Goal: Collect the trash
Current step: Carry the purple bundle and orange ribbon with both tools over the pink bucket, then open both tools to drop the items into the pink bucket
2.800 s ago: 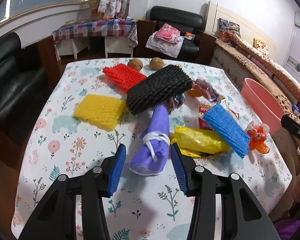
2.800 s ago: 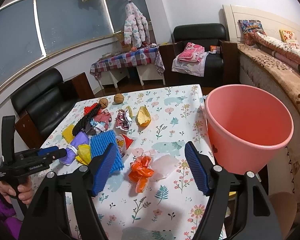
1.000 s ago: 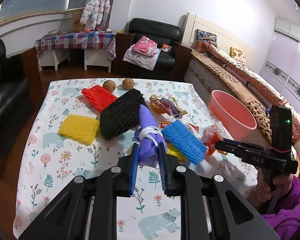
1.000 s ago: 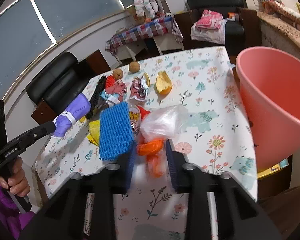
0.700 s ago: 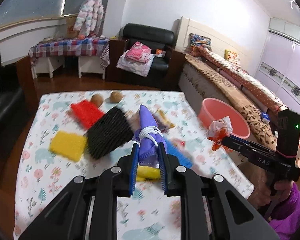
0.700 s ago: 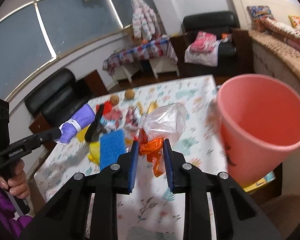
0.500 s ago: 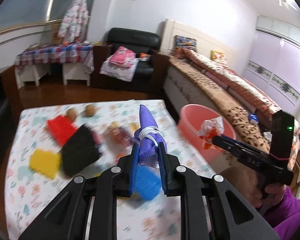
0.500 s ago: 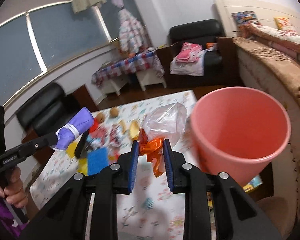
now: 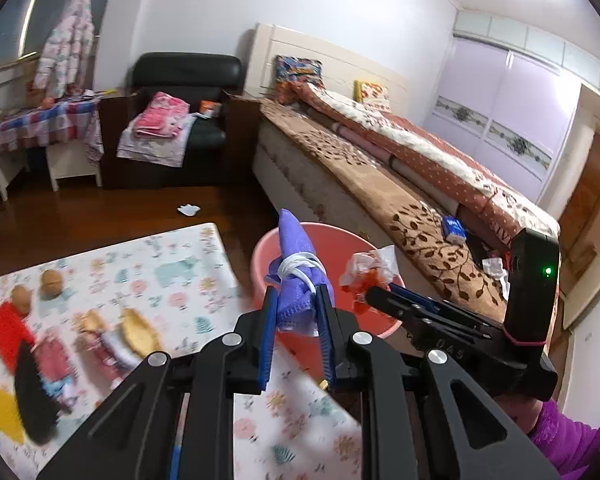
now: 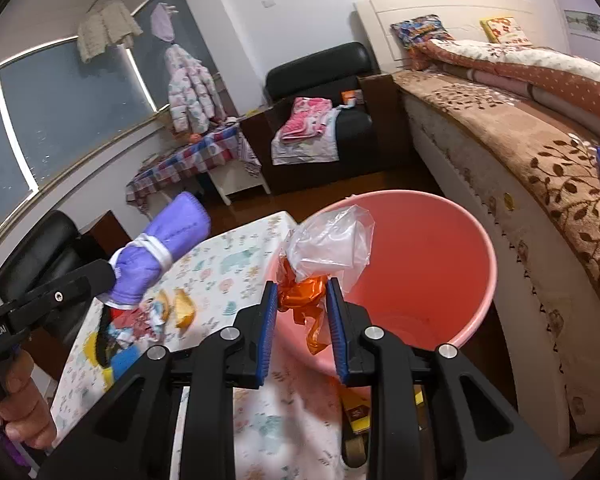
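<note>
1. The pink bucket (image 10: 440,280) stands off the table's far corner, its open mouth directly ahead of the right gripper (image 10: 302,312) and just beyond the left gripper (image 9: 294,316). The bed (image 9: 380,184) runs close along the bucket's far side, with only a narrow strip of wood floor (image 9: 100,208) between them; the floor is wider toward the black armchair (image 9: 180,92).
2. The floral table (image 9: 180,264) ends just short of the bucket's near wall; its edge passes under both grippers.
3. The left gripper's blue pads pinch the lower end of a purple cloth bundle (image 9: 298,276) tied with a white band. Its long axis runs straight out from the jaws, pointed tip forward over the bucket rim.
4. The right gripper's jaws are closed on an orange wrapper (image 10: 302,300), with a clear plastic bag (image 10: 332,248) billowing forward from it above the bucket's mouth.
5. Other trash lies on the table left of the left jaws: a red net (image 9: 8,332), a black net (image 9: 32,396), a yellow net (image 9: 0,412), two walnuts (image 9: 52,279) and blurred wrappers.
6. Compared with 2.8 s ago, both grippers, then spread over items lying on the table, have closed, lifted their loads and swung toward the bucket.
</note>
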